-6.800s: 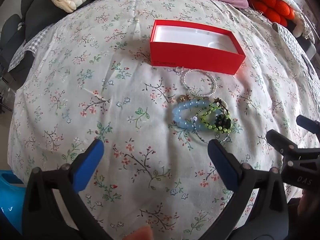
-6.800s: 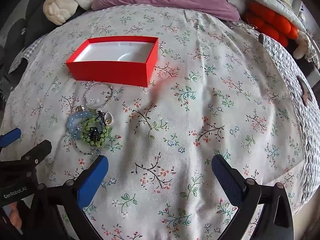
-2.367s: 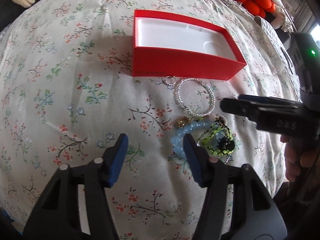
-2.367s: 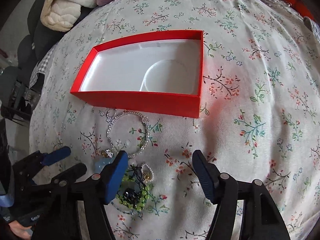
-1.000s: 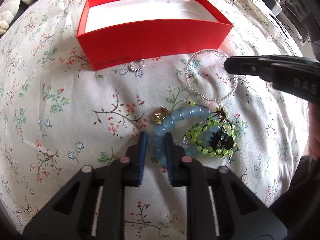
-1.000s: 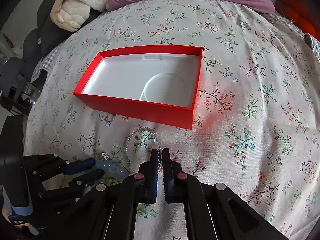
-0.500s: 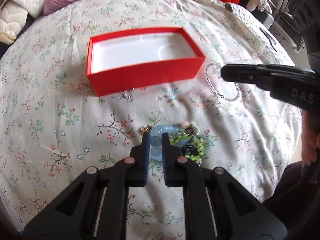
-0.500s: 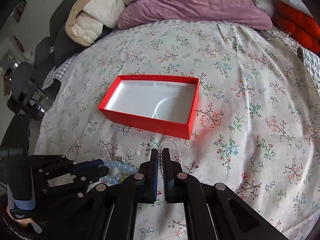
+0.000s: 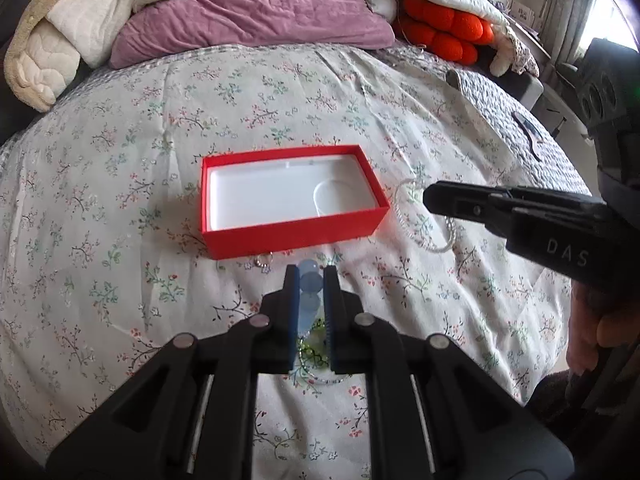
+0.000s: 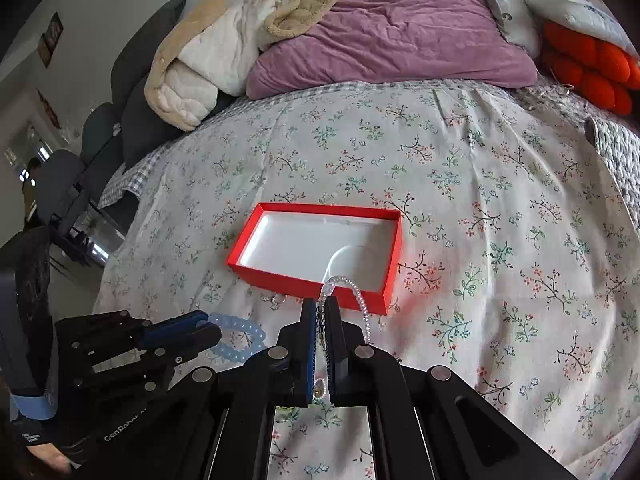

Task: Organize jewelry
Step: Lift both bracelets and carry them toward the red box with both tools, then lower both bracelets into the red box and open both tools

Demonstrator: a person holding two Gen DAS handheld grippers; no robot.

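While both grippers hang above the bed (image 9: pixel 120 184), left gripper (image 9: pixel 308 280) pinching blue bracelet (image 10: pixel 240 336), right gripper (image 10: pixel 320 312) clamped on clear bracelet (image 10: pixel 352 288), red box (image 9: pixel 288 200) open just beyond.

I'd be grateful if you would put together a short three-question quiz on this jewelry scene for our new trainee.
1. True or false: the red box already holds a bracelet.
2. Which piece is the left gripper shut on? A) the light blue bead bracelet B) the green bead bracelet C) the small ring
3. Fill in: the right gripper is shut on the ______ bracelet.

Key
1. False: its white inside is bare.
2. A; the green one and the ring lie on the floral bedspread.
3. Clear silvery bead.
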